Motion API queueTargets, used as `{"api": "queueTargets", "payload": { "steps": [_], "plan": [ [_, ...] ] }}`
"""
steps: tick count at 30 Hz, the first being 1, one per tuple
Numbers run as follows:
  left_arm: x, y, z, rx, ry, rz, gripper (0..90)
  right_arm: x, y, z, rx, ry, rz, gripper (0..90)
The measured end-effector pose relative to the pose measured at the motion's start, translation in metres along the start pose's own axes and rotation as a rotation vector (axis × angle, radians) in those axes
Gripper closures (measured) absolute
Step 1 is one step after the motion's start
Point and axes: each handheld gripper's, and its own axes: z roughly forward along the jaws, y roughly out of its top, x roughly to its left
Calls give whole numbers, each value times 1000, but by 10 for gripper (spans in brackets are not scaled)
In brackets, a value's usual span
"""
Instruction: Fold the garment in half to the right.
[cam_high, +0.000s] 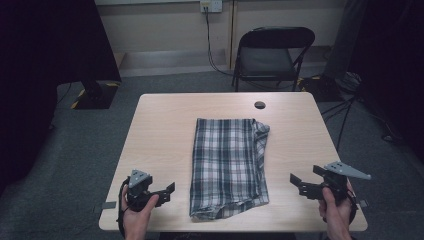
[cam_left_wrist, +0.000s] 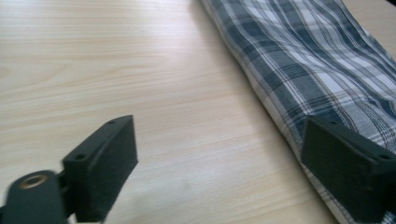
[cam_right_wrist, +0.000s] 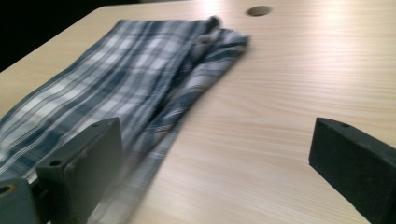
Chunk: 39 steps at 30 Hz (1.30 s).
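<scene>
A folded blue-and-white plaid cloth (cam_high: 228, 165) lies lengthwise in the middle of the wooden table (cam_high: 160, 130). My left gripper (cam_high: 169, 190) is held near the front left edge, a short way left of the cloth, jaws open and empty. In the left gripper view the cloth (cam_left_wrist: 317, 74) runs along the right, with the gripper (cam_left_wrist: 224, 172) over bare wood beside its edge. My right gripper (cam_high: 295, 182) hovers open at the front right, a little right of the cloth. In the right gripper view the cloth (cam_right_wrist: 140, 88) lies to the left, the gripper (cam_right_wrist: 215, 172) empty.
A round cable hole (cam_high: 259, 105) sits in the table near its far edge, also seen as the hole (cam_right_wrist: 259, 10) in the right gripper view. A black folding chair (cam_high: 272, 52) stands behind the table. Cables run across the floor at right.
</scene>
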Motion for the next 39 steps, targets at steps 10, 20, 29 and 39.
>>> {"api": "queueTargets", "payload": {
  "steps": [10,20,29,39],
  "plan": [
    [33,-6,-15,-57,108,-107,46,-45,-9,-17,-40,-193,162,20],
    [68,-9,-22,-90,199,-183,57,-86,-30,-27,-45,-353,251,31],
    [90,-12,-18,-97,278,-246,56,-130,-44,-42,-85,-471,385,32],
    [89,-11,-11,-81,276,-232,61,-141,-50,-41,-75,-466,437,28]
  ]
}}
